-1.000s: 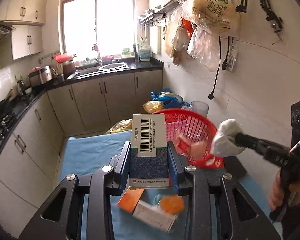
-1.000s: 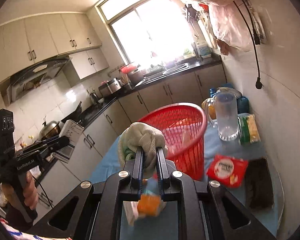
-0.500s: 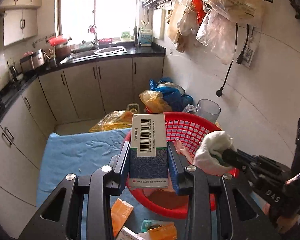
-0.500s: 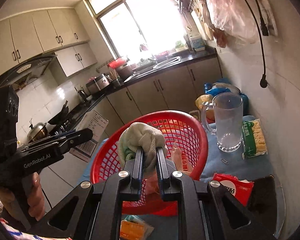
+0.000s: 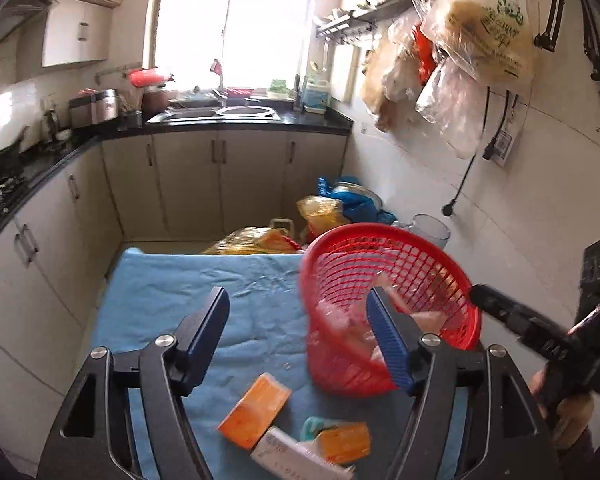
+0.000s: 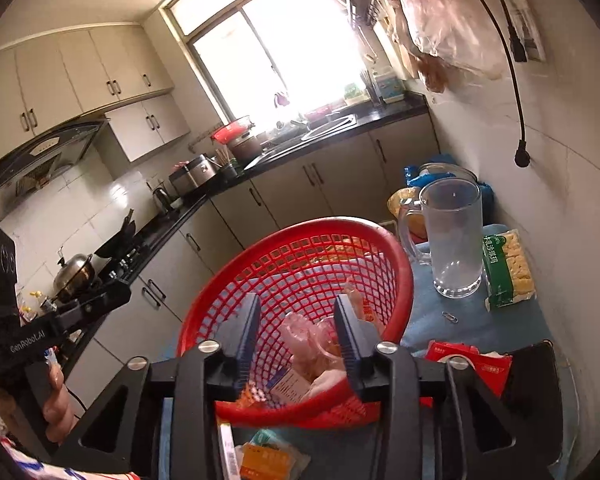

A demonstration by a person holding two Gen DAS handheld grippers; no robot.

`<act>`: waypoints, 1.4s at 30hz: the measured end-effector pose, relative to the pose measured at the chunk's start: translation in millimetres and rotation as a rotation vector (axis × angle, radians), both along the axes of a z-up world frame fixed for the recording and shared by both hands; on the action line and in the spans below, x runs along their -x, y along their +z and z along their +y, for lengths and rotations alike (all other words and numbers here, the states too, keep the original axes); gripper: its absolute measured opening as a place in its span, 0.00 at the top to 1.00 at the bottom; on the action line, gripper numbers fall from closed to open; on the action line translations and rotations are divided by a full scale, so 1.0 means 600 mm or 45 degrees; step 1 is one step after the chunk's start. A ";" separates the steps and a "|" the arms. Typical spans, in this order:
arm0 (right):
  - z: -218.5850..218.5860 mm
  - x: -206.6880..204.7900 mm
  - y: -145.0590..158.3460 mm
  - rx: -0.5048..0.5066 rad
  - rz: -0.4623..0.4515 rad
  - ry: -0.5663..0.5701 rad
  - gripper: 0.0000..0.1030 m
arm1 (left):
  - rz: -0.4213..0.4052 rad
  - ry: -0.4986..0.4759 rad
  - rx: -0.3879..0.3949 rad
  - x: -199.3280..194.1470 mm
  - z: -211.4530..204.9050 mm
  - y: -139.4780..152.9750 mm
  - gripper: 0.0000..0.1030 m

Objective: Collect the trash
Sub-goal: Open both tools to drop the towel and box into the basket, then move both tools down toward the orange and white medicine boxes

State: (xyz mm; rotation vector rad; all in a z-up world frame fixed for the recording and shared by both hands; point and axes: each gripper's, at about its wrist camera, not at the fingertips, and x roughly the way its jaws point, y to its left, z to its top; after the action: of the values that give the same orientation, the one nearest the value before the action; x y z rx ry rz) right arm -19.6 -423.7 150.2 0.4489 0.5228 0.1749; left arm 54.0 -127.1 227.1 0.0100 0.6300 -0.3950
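Gaping jaws, both grippers (L (image 5: 306,340), R (image 6: 296,336)), just opening, nothing btwn.

"GenRobot.AI" in white letters on the black body of the left gripper (image 6: 296,324), seen at the left edge of the right wrist view. Green printed characters and a green emblem on the hanging plastic bag (image 5: 486,28), too blurred to read. Dark characters on the green band of the noodle packet (image 6: 508,268), illegible. White print on the red packet (image 6: 470,362), also illegible.
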 end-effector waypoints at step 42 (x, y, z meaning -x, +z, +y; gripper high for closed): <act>0.092 0.220 -0.229 0.022 0.321 0.236 0.30 | 0.289 0.109 -0.254 0.026 0.092 -0.261 0.22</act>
State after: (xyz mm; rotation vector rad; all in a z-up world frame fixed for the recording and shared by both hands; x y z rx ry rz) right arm -151.5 -368.5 12.7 0.4075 0.8136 0.2939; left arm 38.6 -72.0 70.7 0.1294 0.8896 -0.2506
